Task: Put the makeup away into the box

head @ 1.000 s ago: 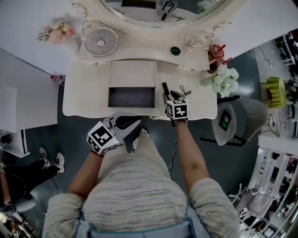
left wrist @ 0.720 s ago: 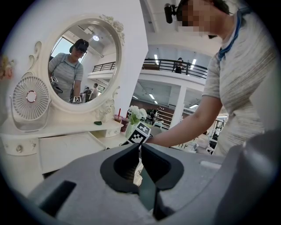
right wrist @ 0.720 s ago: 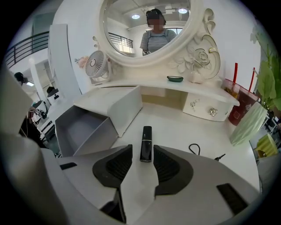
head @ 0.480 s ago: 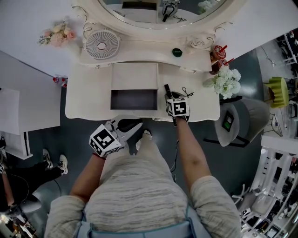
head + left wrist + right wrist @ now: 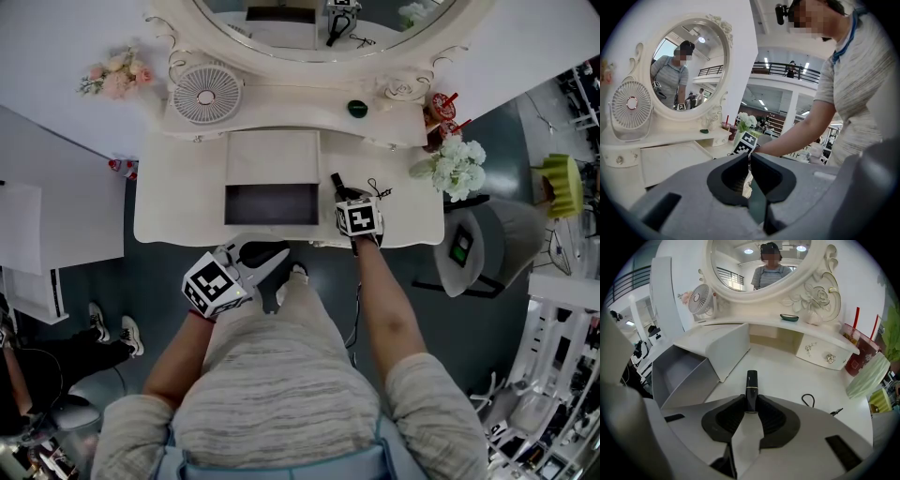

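Lengthwise, black tube (image 5: pixel 751 389) points toward mirror (image 5: pixel 736 263).

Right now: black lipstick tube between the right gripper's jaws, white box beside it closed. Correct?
No: the white box stands open, as the right gripper view shows. The black lipstick tube does sit between the jaws of the right gripper, which are closing on it.

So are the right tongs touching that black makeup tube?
Touching. In the right gripper view the right tongs, closing, have both tips against the sides of the black makeup tube, no gap showing.
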Demonstrator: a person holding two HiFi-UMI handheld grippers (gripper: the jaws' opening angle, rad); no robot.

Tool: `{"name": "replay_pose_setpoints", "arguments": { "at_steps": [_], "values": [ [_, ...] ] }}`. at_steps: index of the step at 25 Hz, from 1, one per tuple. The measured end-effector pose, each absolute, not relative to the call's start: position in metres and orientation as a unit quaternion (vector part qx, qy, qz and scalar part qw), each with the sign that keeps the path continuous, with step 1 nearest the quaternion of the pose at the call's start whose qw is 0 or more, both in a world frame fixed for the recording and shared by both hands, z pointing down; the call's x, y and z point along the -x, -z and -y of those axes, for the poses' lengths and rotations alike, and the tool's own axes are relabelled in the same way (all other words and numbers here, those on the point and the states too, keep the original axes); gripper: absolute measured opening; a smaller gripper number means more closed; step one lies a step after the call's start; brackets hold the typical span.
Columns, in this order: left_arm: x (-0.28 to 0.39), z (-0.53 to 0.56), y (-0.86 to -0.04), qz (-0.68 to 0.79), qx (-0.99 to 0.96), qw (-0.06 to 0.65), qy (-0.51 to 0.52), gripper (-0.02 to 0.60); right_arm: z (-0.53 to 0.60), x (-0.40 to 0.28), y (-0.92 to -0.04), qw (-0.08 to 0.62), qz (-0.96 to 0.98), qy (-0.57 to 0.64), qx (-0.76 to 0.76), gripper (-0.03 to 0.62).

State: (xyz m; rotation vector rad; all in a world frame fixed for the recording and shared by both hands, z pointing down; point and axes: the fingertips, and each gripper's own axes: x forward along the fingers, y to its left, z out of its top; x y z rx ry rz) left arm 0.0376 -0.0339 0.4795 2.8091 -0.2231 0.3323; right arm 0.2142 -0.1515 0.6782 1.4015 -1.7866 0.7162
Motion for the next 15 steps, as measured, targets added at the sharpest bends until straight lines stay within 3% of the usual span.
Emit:
{"name": "replay_pose_setpoints", "arguments": {
  "at_steps": [15],
  "values": [
    [-0.037, 0.037, -0.477, 0.080, -0.979, 0.148, -0.117, 0.015, 0.158, -0.215, -0.662, 0.353, 0.702, -0.269, -0.557, 0.086]
  ]
}}
